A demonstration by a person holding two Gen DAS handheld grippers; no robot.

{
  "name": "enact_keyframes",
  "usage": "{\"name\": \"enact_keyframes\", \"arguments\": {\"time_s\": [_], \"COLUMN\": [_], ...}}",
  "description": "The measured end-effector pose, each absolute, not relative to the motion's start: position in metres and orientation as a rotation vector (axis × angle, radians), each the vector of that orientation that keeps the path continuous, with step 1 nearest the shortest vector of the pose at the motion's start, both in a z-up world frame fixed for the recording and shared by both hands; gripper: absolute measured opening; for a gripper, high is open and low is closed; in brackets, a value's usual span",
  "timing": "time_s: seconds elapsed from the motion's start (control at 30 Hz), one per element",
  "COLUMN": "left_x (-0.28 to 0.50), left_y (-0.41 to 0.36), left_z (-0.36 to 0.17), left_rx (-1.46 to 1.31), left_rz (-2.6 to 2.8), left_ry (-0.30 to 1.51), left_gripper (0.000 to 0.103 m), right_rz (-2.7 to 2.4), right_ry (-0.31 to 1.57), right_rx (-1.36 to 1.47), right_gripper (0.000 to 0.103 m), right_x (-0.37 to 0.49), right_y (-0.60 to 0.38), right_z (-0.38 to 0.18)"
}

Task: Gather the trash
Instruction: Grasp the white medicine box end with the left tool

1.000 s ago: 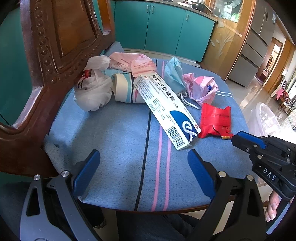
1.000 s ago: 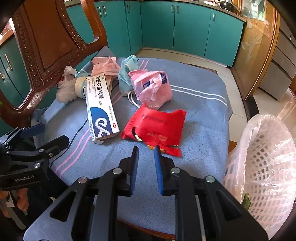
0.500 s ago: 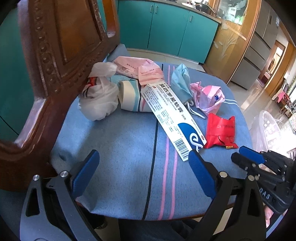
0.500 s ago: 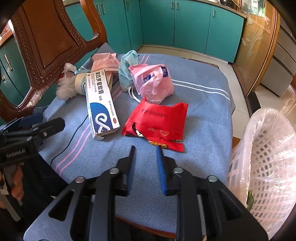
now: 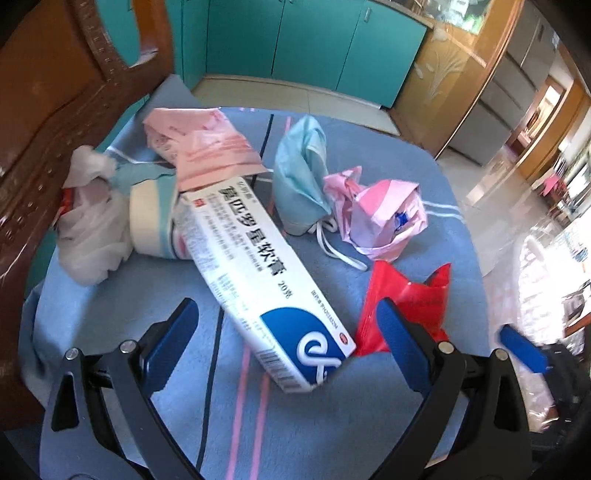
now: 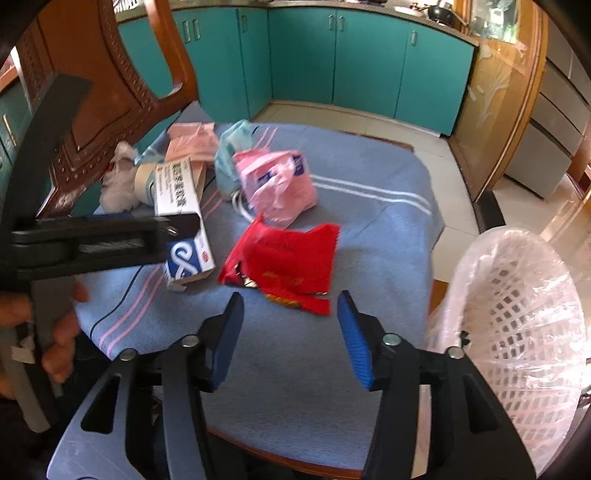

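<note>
Right gripper [image 6: 290,334]: jaws opening, empty, short of the red wrapper [image 6: 284,258]; left gripper [image 5: 286,341] stood wide over the ointment box [image 5: 258,284]. Each should straddle its item squarely before closing.

We see a home kitchen: teal cabinets [image 6: 362,62] line the far wall under a counter bearing a pot [image 6: 441,13], with a tiled floor [image 6: 354,122], a carved wooden chair [image 6: 122,85] and a lined basket [image 6: 517,314].

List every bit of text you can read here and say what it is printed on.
"莫匹罗星软膏" on the white and blue box.
"20g" on the same box, beside the name.
Barcode digits and small print on the box: too small to read.
Print on the pink bag, the pink packet and the red wrapper: blurred, unreadable.
</note>
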State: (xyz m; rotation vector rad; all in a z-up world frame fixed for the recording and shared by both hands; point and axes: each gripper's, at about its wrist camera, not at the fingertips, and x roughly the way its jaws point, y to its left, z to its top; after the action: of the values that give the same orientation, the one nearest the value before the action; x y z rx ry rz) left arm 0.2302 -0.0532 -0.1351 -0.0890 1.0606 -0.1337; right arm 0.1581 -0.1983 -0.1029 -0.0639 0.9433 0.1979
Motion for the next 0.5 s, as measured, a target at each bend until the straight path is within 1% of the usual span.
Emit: {"name": "enact_keyframes", "arguments": {"time_s": [0.2, 0.3, 0.37, 0.4, 0.43, 0.47, 0.5], "left_x": [0.238, 0.237, 0.235, 0.234, 0.234, 0.231, 0.228], "left_y": [-0.059, -0.057, -0.056, -0.053, -0.048, -0.045, -0.043], "left_z": [-0.16, -0.166, -0.165, -0.165, -0.165, -0.164, -0.162], "left_rx": [-0.052, -0.062, -0.043, -0.045, -0.057, -0.073, -0.079], "left_rz": [-0.08, -0.083, -0.076, -0.079, -0.084, -0.087, -0.092], "left_ry": [1.115, 1.122, 1.108, 1.105, 1.103, 1.1, 1.097], "left_gripper": [0.096, 0.089, 0.074, 0.071, 0.065, 0.054, 0.054], "right_rz": [0.167, 0.166, 0.168, 0.17, 0.172, 0.174, 0.175], "right_ry": [0.943, 0.944, 0.944, 0.943, 0.943, 0.942, 0.942], "right_rx": [-0.046, -0.038, -0.041, -0.043, -0.044, -0.045, -0.046], "right_gripper": [0.057, 0.057, 0.057, 0.057, 0.057, 0.057, 0.057], "right_x": [0.158, 0.159, 0.16, 0.161, 0.161, 0.161, 0.161], "right_y": [-0.212, -0.213, -0.211, -0.21, -0.209, -0.208, -0.208], "right_z": [-0.1, -0.1, -0.1, -0.1, -0.1, -0.099, -0.099]}}
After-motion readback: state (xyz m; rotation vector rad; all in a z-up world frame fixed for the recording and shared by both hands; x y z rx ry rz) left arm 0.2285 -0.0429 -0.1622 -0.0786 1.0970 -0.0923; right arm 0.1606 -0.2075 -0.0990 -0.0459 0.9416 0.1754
